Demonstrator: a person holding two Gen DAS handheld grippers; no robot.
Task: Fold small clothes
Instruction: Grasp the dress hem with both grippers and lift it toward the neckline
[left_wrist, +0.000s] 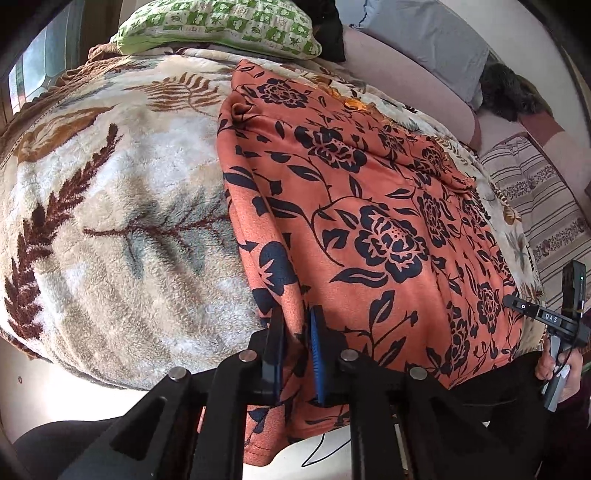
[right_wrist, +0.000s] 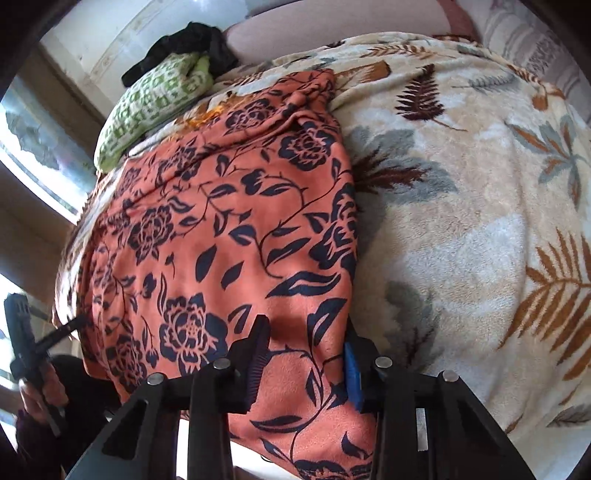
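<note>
A fluffy cream blanket (left_wrist: 122, 206) with brown and grey leaf shapes covers a bed. It is soft and bumpy, and it fills most of both views.

On top of it lies an orange cloth with dark blue flowers and leaves (left_wrist: 369, 229). The cloth is spread out flat, and its near edge hangs over the side of the bed.

The left tool (left_wrist: 295, 343) has its two fingers close together, pinching a fold of the orange cloth at the near left corner. The right tool (right_wrist: 306, 354) sits at the near right corner. The cloth's edge lies between its fingers, but they are still a little apart, and I cannot tell if they squeeze it. A hand (left_wrist: 557, 369) holds the right tool's handle.

At the far end of the bed lies a green and white checked pillow (left_wrist: 221, 26). A black cloth (right_wrist: 184, 48) is bunched up just behind it. A grey pillow (left_wrist: 428, 40) leans on a pink couch back (left_wrist: 406, 77). Beside the bed is a striped cushion (left_wrist: 532, 192). A bright window (right_wrist: 33, 155) is on the left side of the room.
</note>
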